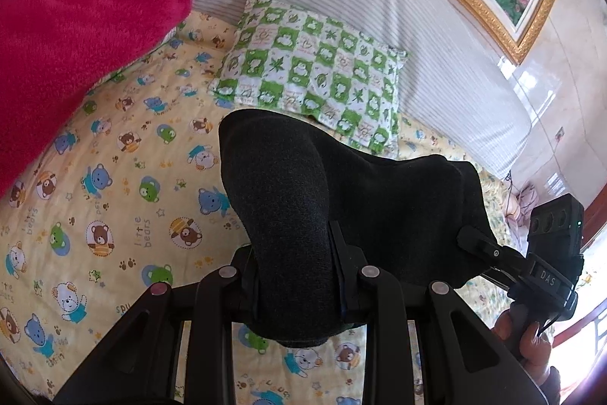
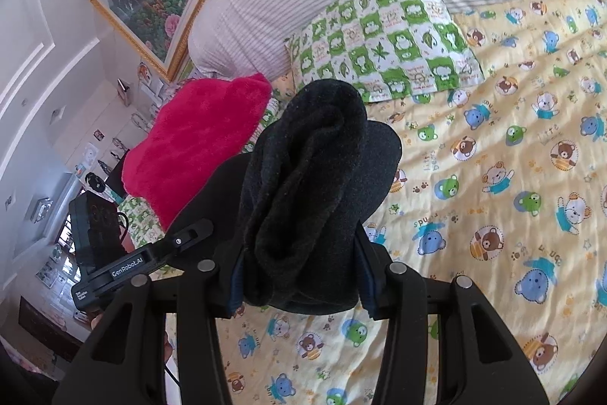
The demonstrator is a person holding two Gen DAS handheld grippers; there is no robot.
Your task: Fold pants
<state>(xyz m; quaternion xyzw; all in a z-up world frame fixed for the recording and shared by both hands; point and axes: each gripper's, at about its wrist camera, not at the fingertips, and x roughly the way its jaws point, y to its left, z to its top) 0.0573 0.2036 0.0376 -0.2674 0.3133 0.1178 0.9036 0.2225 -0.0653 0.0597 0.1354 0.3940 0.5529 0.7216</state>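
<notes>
A: Where are the pants [image 1: 303, 215] now?

B: Off the bed [image 1: 114, 177], hung between both tools. The left gripper [image 1: 296, 283] is clamped on one bunched end, the right gripper [image 2: 303, 272] on another thick wad [image 2: 315, 177]. They sit above the bed's middle, short of the pillow [image 1: 315, 71] at the head edge.

A: What worries you?

B: The bunching. Each grip holds several rolled layers, not a clean edge. I'd judge that lowering them like this sets a lumpy heap, not a flat fold.

A: Could they slip?

B: Possibly. Thick soft knit between narrow fingers can creep out if one side pulls harder, and then that end drops crooked.

A: Anything in the way?

B: The pink blanket [image 2: 197, 147] lies by the left side edge. A wide swing could drag cloth over it or the pillow.
</notes>
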